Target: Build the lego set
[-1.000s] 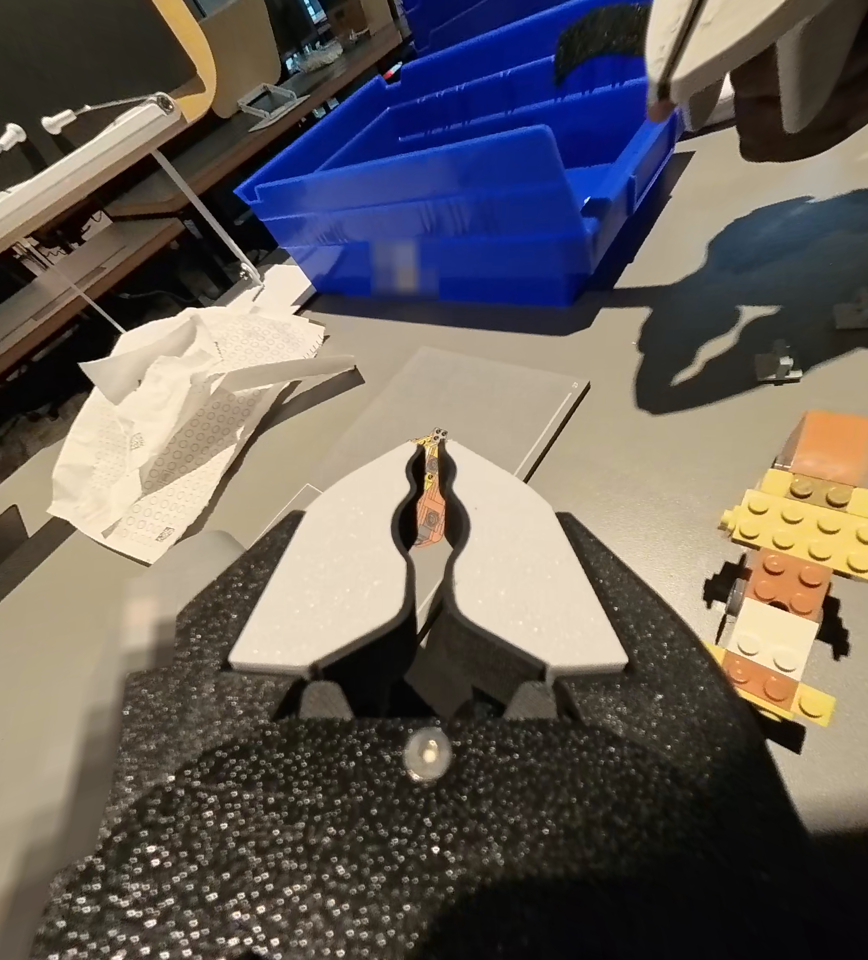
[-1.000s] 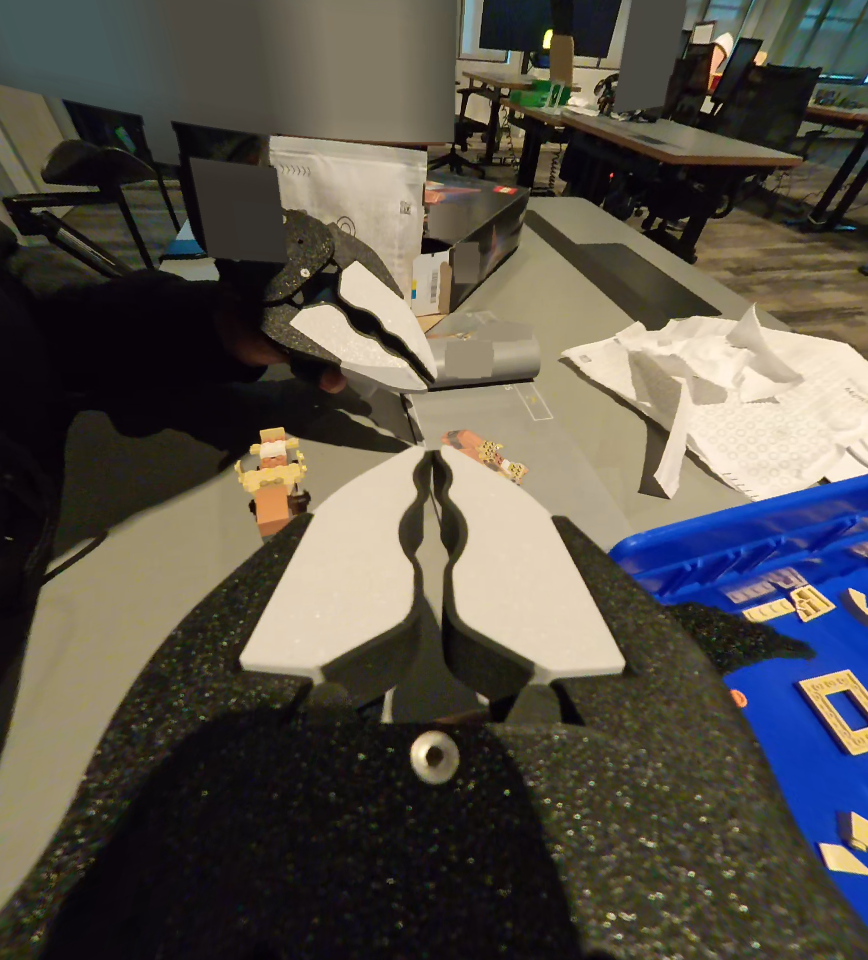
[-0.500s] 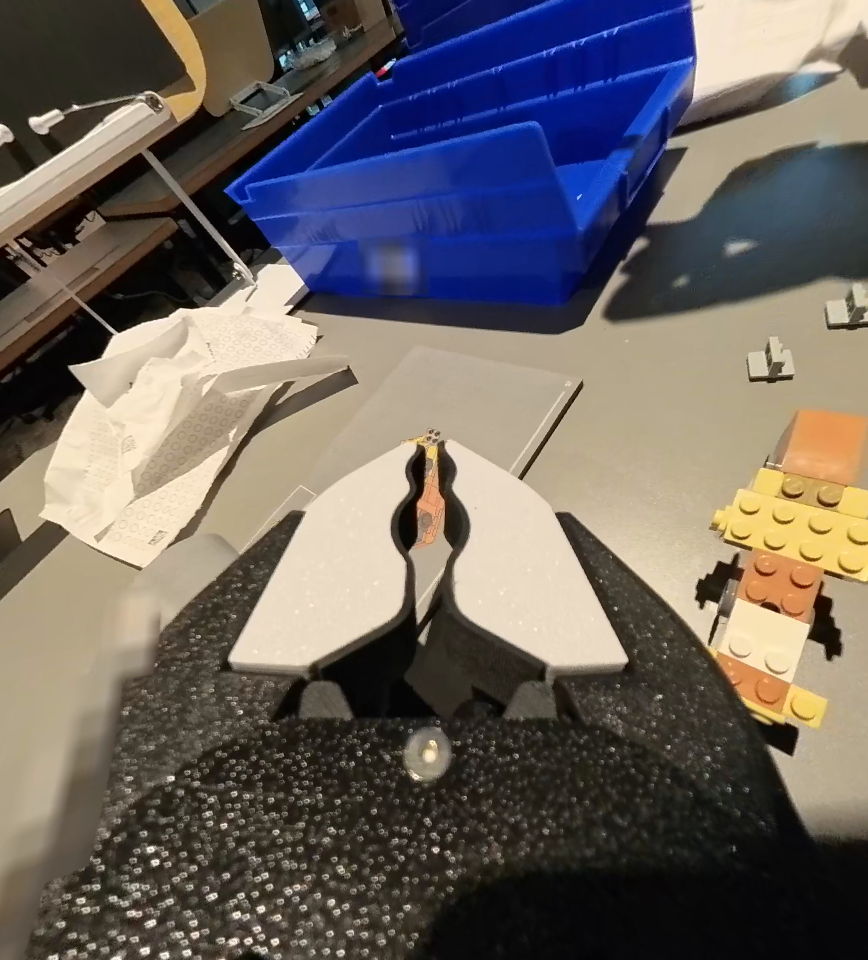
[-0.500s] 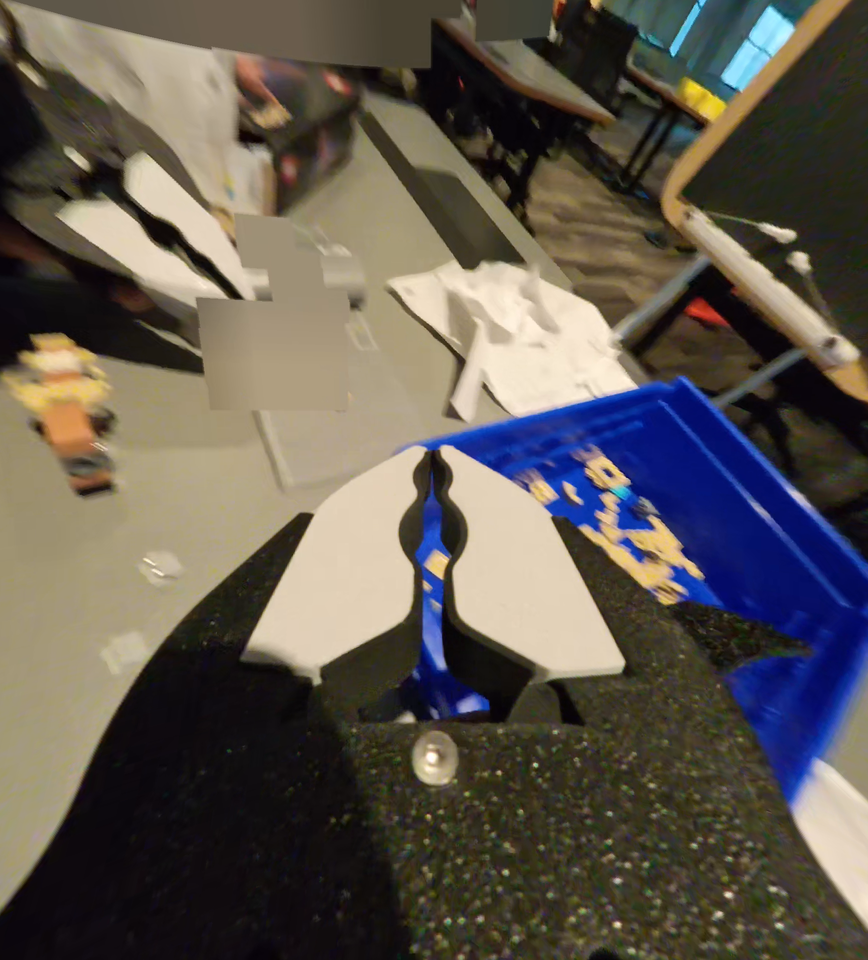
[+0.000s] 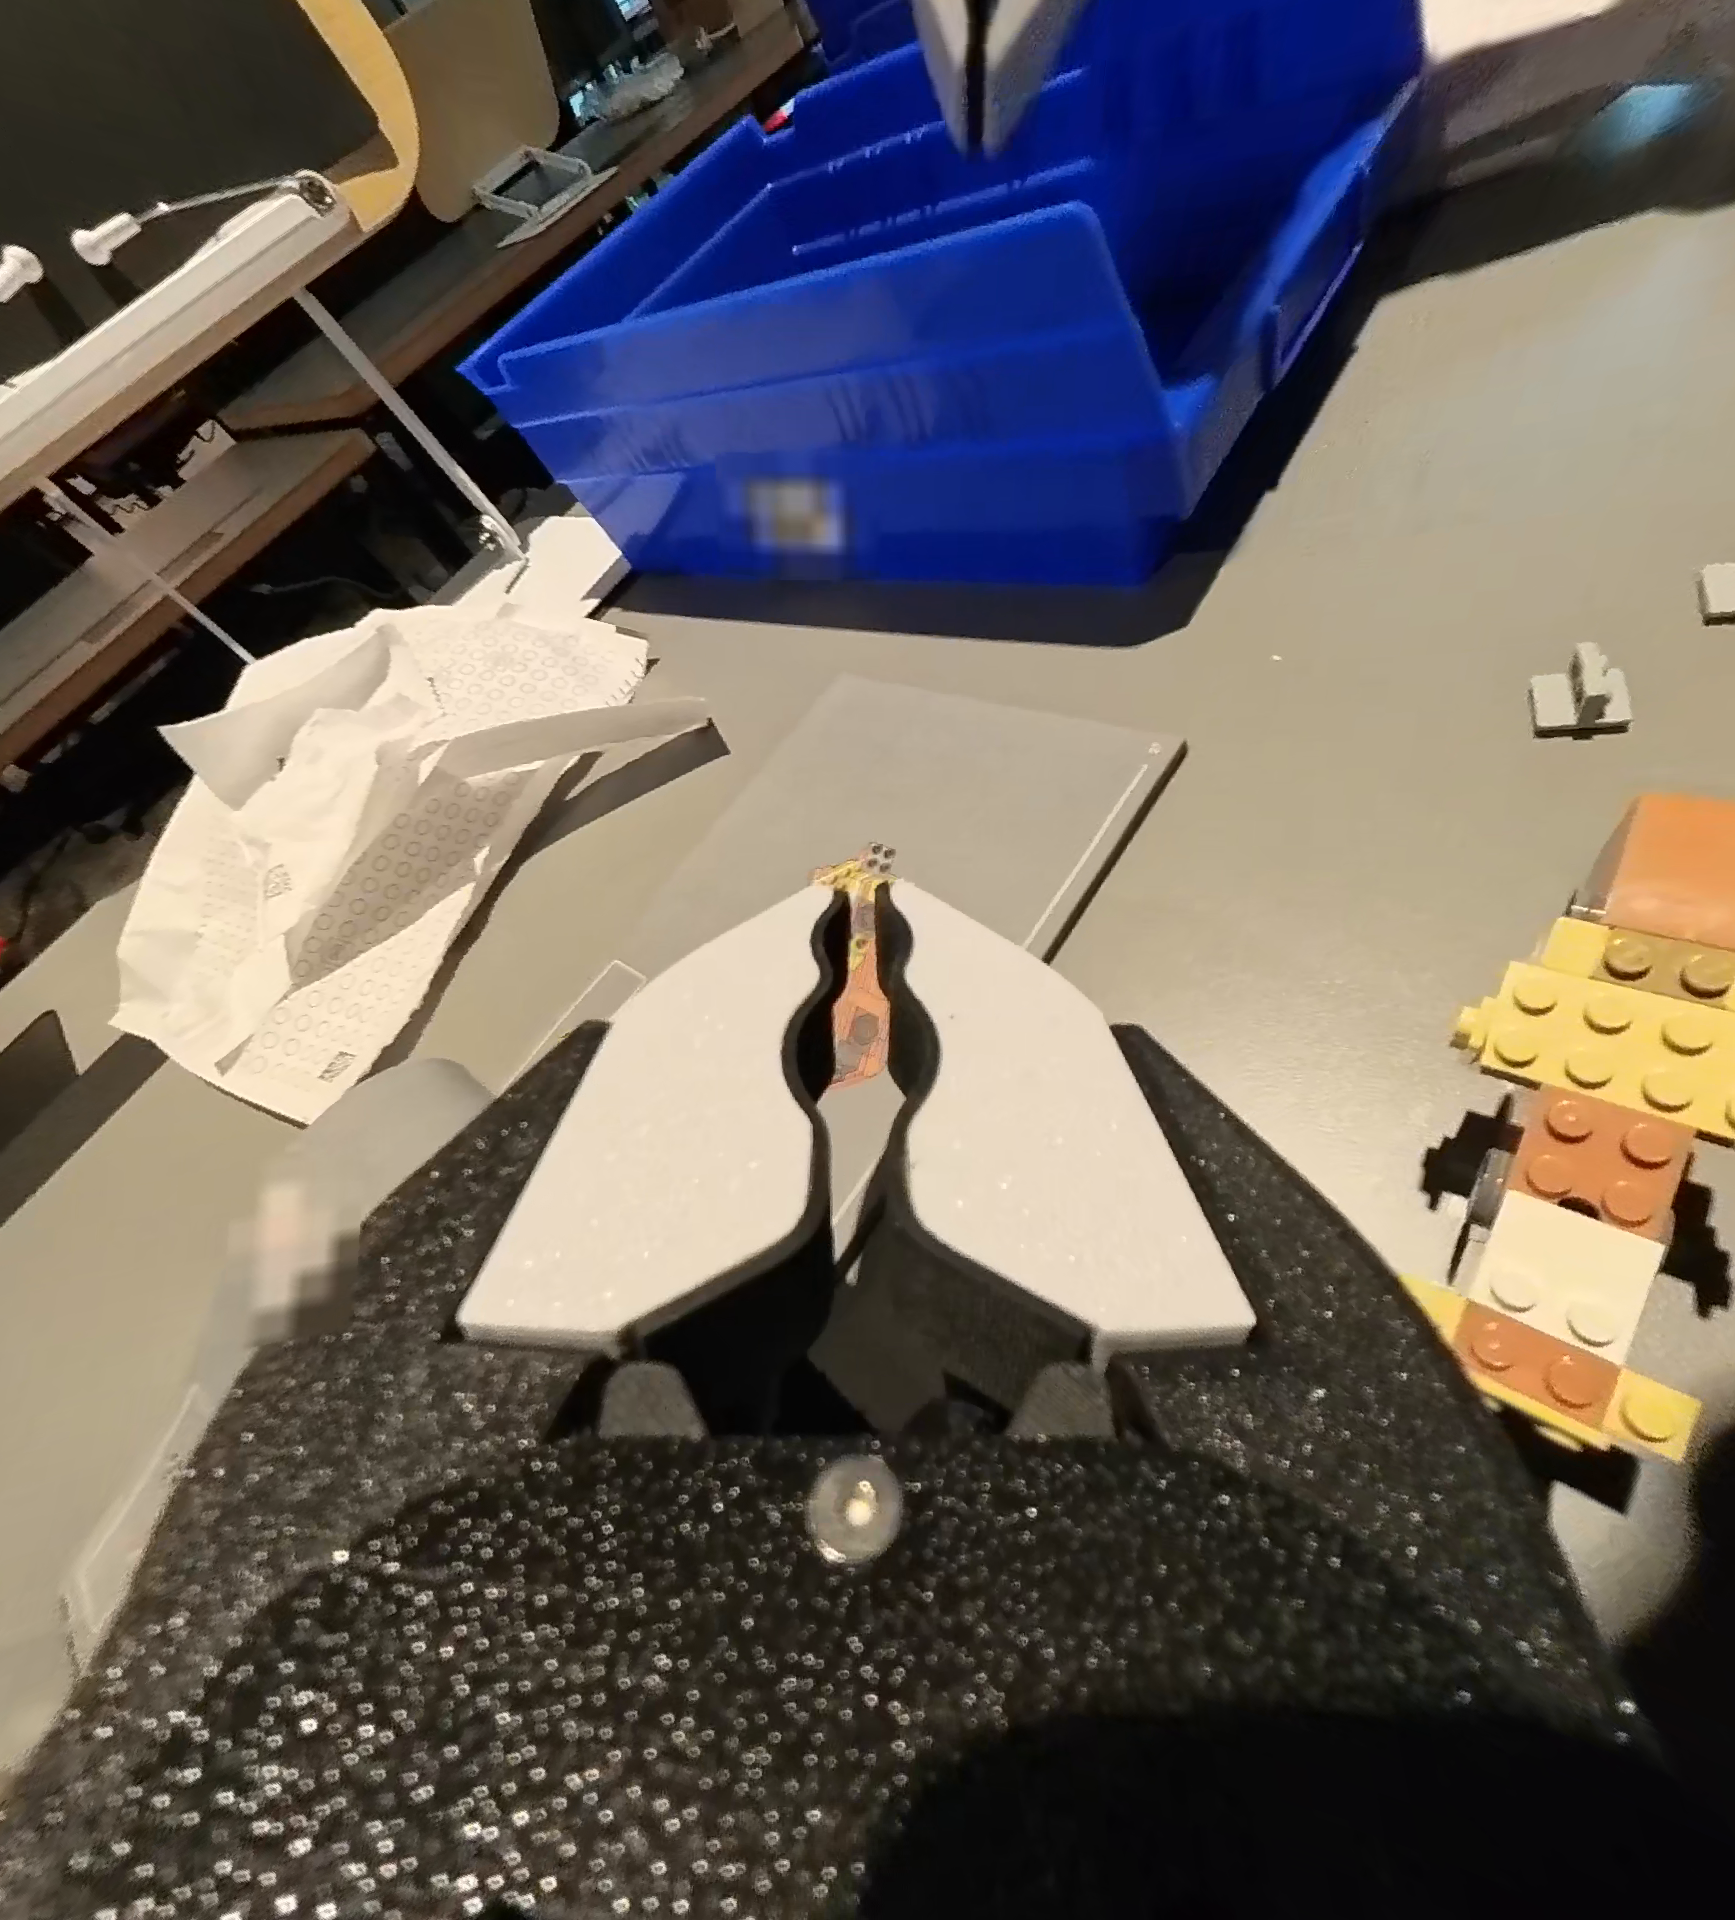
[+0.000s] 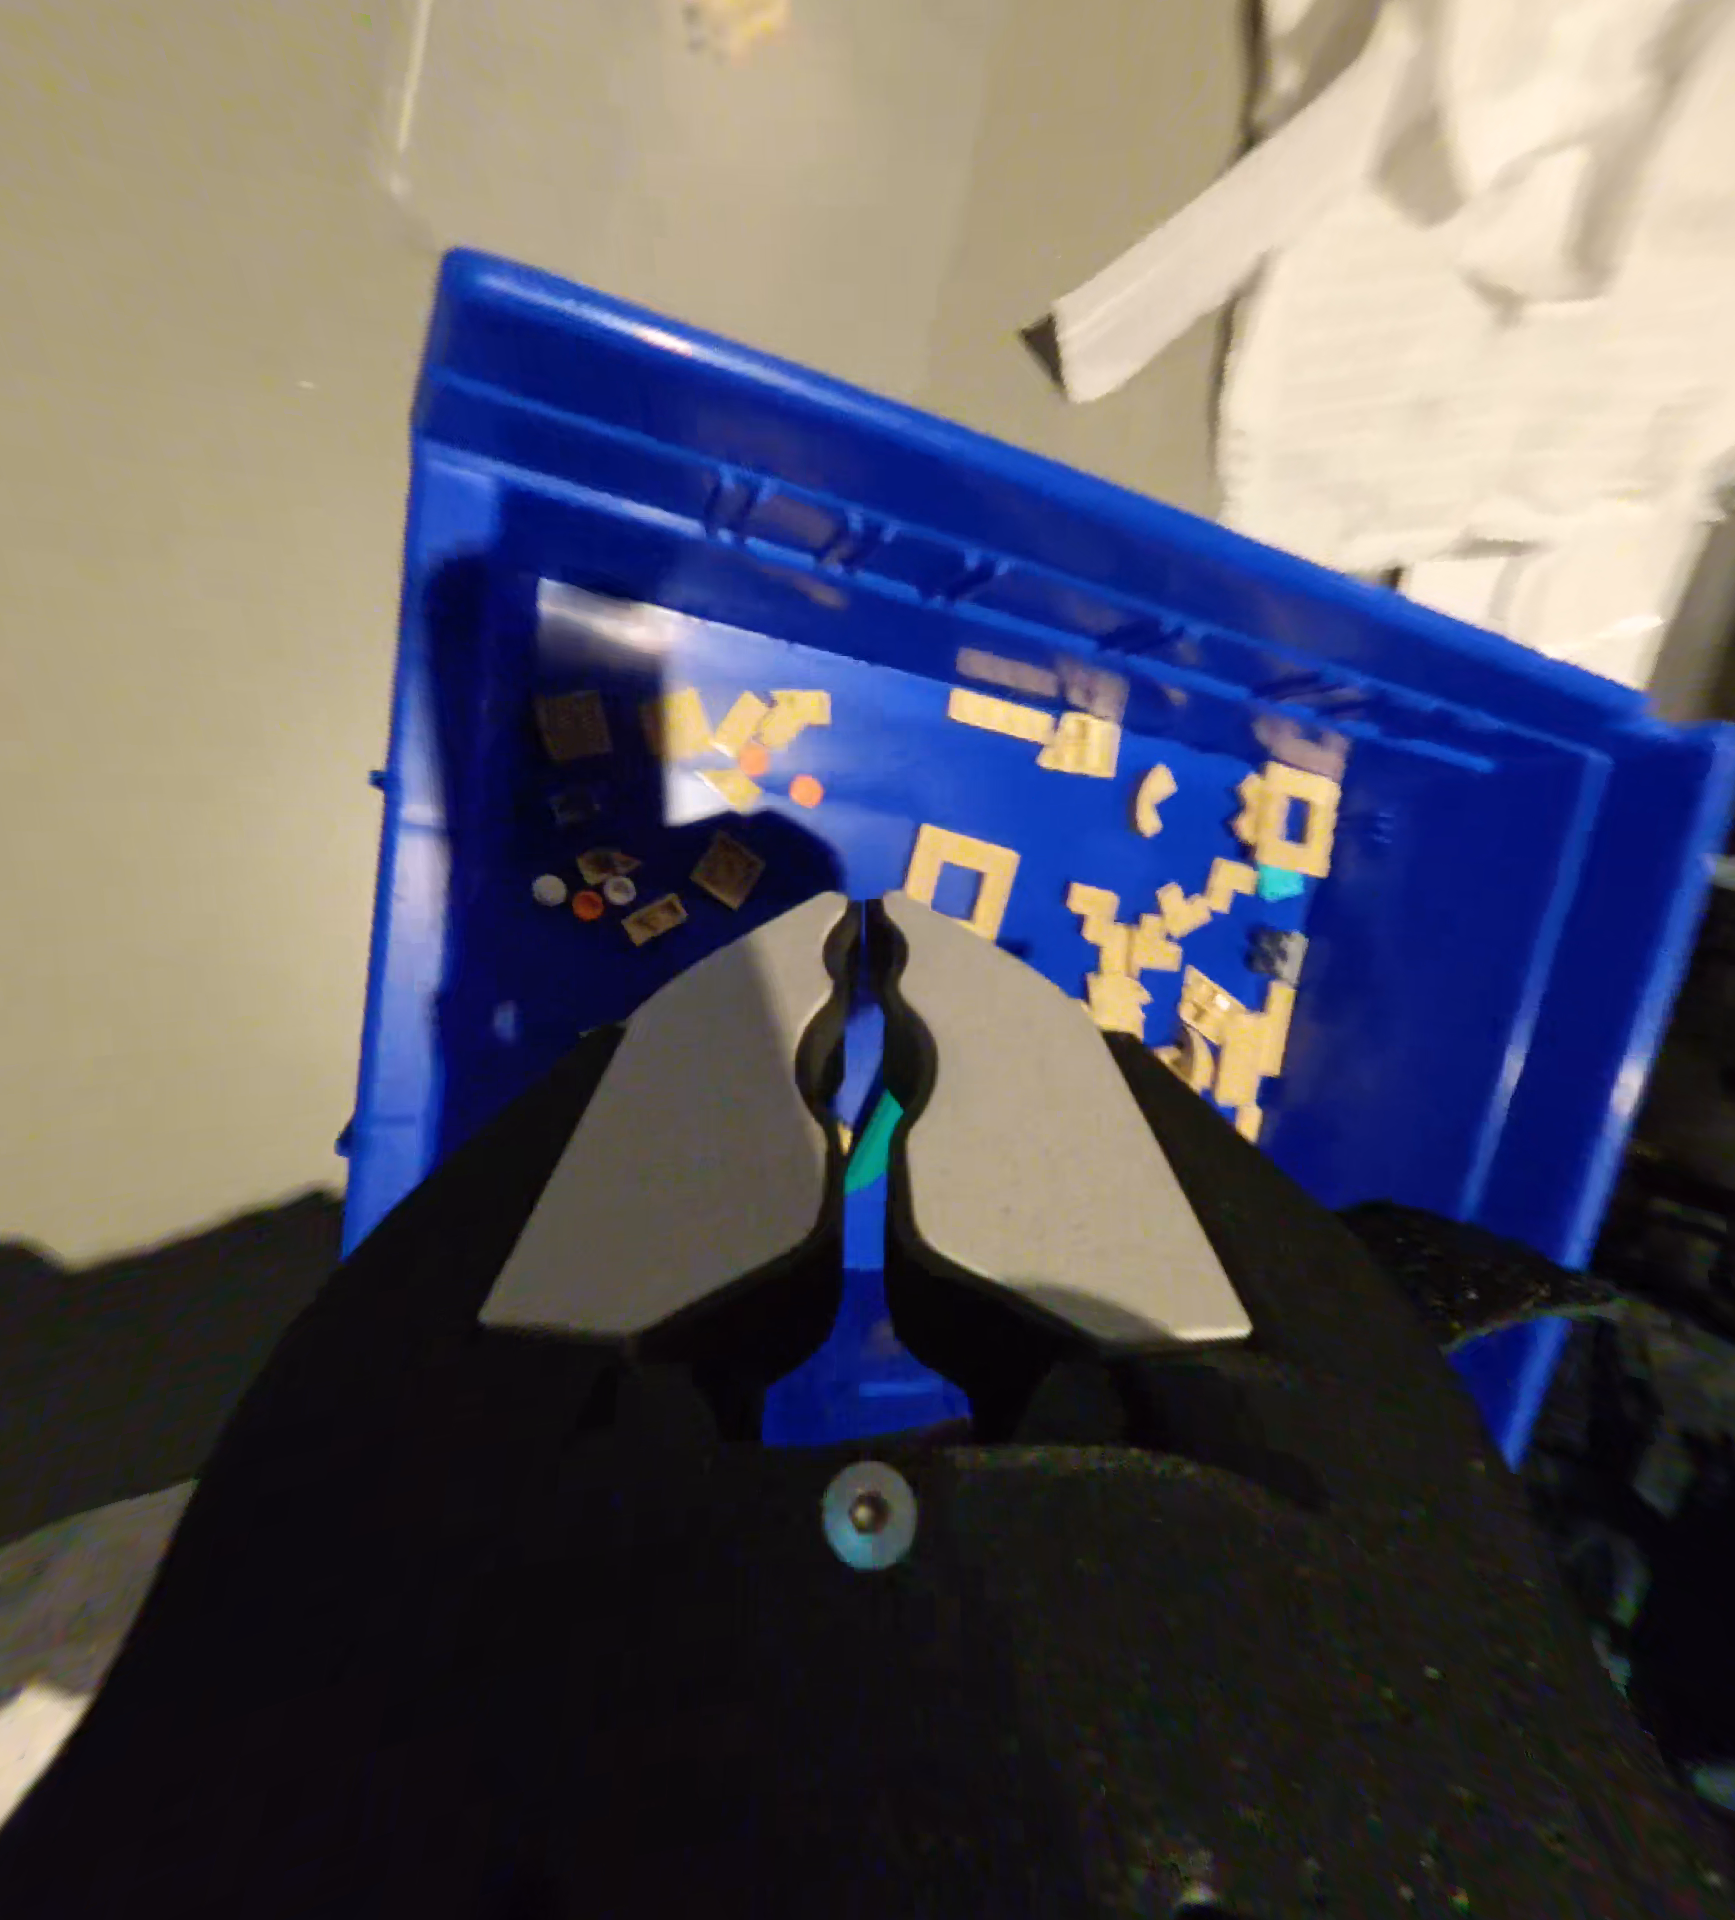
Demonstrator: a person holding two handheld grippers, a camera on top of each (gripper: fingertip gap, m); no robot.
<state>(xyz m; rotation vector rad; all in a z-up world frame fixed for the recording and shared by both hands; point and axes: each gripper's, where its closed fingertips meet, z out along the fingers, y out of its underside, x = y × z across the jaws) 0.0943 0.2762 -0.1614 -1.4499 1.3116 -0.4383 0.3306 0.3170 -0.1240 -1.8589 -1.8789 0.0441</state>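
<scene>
Lego piece (image 5: 861,1023) clamped between left hand-held gripper (image 5: 858,904) fingers.

Left gripper (image 5: 868,896): two flat pale-grey fingers (image 5: 676,1143) with wavy dark inner edges are carried on a black speckled, glittery body; a single silver screw (image 5: 855,1519) is set at centre. Right gripper (image 6: 863,914) is built identically, with the same screw (image 6: 869,1515).

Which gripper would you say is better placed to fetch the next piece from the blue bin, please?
The right gripper: it hangs directly over the blue bin of loose tan pieces, jaws shut and empty. The left gripper seems occupied, closed on a small orange-and-yellow assembly.
</scene>
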